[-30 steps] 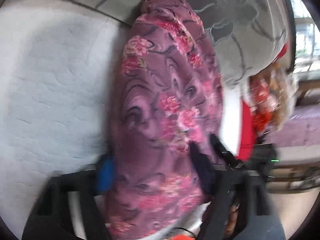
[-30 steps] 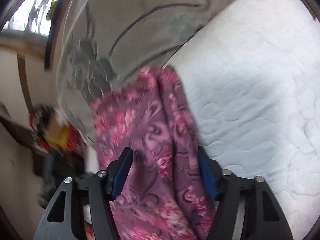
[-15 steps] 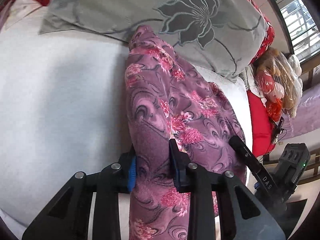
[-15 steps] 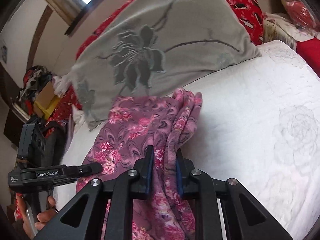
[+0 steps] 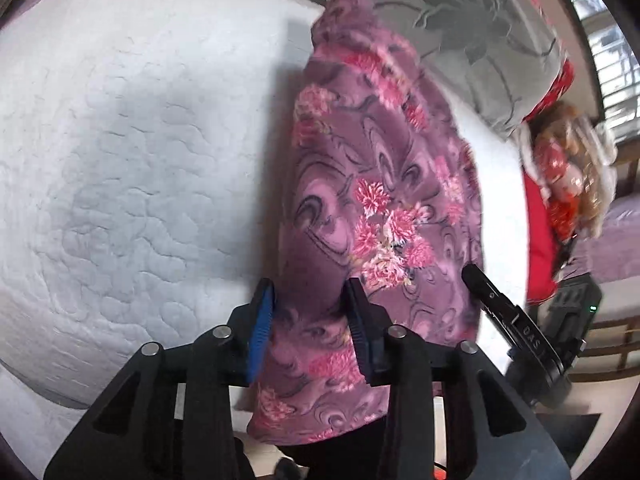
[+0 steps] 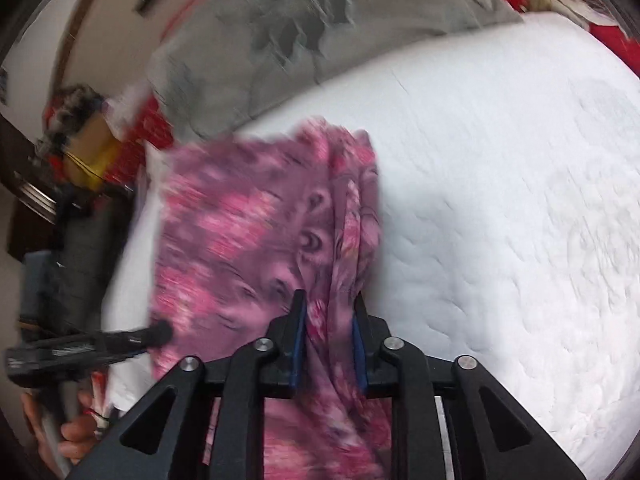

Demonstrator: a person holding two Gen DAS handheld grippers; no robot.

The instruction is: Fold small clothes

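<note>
Both grippers are closed on the purple floral garment (image 5: 384,184): left gripper (image 5: 310,312), right gripper (image 6: 328,332). It is draped over the white quilted bed (image 5: 132,152).

In the left wrist view, white letters reading "DAS" are showing on the black body of the right gripper (image 5: 472,276), printed along its arm just behind the finger that is reaching toward the purple floral garment (image 5: 384,184); the letters are lying slanted, following the arm. In the right wrist view, the left gripper (image 6: 160,334) is carrying a pale printed label on its black body at the frame's left edge, but motion blur is smearing it and no word is coming through. Nothing else readable is appearing in either view.
</note>
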